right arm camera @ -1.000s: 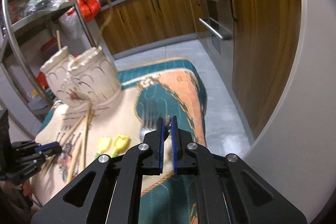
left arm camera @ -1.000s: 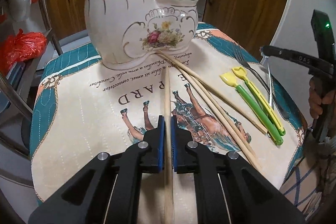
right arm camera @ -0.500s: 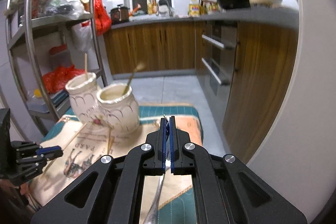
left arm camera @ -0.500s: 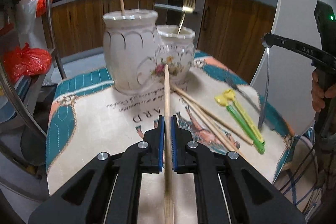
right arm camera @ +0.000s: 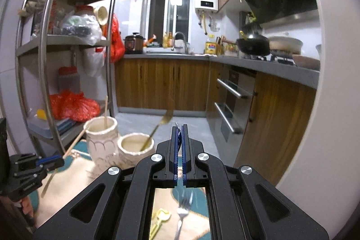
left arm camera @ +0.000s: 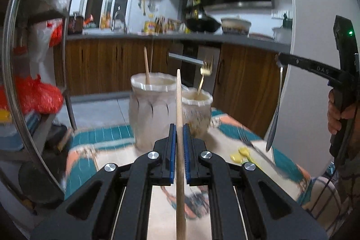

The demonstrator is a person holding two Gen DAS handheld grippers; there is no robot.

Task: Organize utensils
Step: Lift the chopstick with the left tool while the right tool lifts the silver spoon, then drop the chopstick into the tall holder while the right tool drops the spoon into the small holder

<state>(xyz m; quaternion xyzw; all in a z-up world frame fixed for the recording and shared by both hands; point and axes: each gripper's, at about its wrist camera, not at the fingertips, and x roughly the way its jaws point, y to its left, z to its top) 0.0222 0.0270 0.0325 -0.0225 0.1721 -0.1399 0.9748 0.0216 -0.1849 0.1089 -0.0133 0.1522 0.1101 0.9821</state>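
The left claw (left arm camera: pixel 179 141) is clamped on a wooden chopstick (left arm camera: pixel 178 105), gripped partway along its length so the shaft passes between the blue pads and rises past them, its tip in line with the ceramic holder (left arm camera: pixel 153 105) beyond. The stick looks light, stiff and smooth; held mid-shaft it can pivot, so a grip nearer the end away from the holder would probably steer the tip better into the opening.

The right claw (right arm camera: pixel 179 145) is pinched almost fully closed on a thin metal utensil (left arm camera: pixel 275 109), which the left view shows hanging down from it. It is probably a spoon, though its lower end is blurred. Being slim and slick, it could slip or swing in the pads.

Below, on the cloth-covered counter (right arm camera: pixel 76 174), a fork (right arm camera: pixel 183 215) and yellow-headed plastic utensils (right arm camera: pixel 160 217) lie side by side.

Further off stands the holder: the taller cup (right arm camera: pixel 102 141) already has a chopstick upright in it, the shorter cup (right arm camera: pixel 135 147) a gold fork (right arm camera: pixel 157 127). Ceramic chips easily, so both pieces should go in gently.
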